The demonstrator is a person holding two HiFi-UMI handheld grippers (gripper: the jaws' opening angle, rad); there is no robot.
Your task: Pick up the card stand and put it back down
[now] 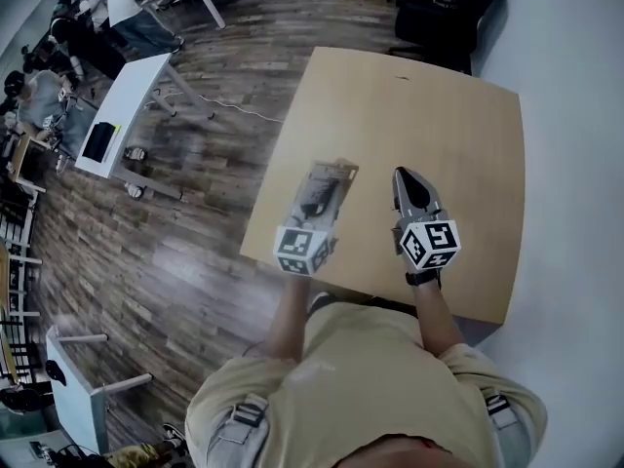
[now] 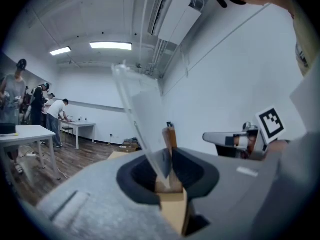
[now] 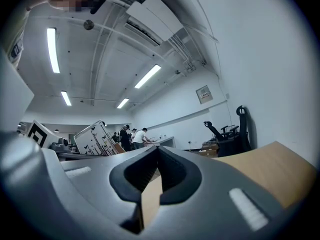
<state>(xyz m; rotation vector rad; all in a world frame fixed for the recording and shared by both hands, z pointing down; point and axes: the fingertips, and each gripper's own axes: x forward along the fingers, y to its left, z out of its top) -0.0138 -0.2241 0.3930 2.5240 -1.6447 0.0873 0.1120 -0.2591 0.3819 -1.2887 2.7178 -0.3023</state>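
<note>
The card stand is a clear acrylic panel on a small wooden base. My left gripper is shut on it over the left part of the wooden table. In the left gripper view the clear panel rises tilted to the left from between the pads, with the wooden piece just behind it. From the right gripper view the stand shows at the left as a tilted panel. My right gripper hangs beside it to the right, shut with nothing between its fingers.
The table's near edge runs just in front of the person's body. Black office chairs stand beyond the far edge. White desks and several people are at the far left over the wood floor.
</note>
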